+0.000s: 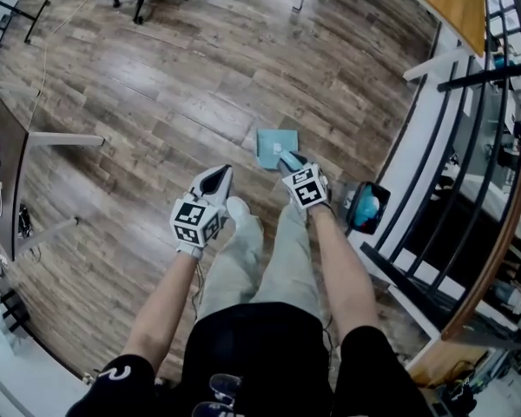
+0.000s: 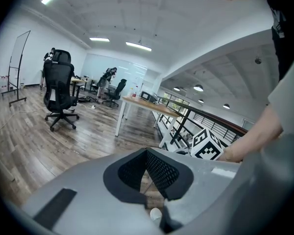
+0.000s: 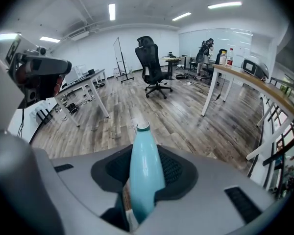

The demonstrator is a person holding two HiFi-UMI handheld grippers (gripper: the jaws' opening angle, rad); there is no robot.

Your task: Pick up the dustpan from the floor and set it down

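Teal dustpan (image 1: pixel 276 146) is clamped by its handle (image 3: pixel 144 170) in the right tongs (image 1: pixel 288 163), which are partly closed on it and angled steeply down over the wooden floor (image 1: pixel 156 85). Left tongs (image 1: pixel 217 179) are held alongside, tilted down more gently, closed together and empty. Both forearms (image 1: pixel 169 294) are extended forward.

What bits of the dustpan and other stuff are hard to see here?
- Right gripper view: only the dustpan handle shows; the right gripper hides its scoop.
- Head view: whether the dustpan touches the floor is unclear.
- Head view: the blue thing by the railing is too small to name.
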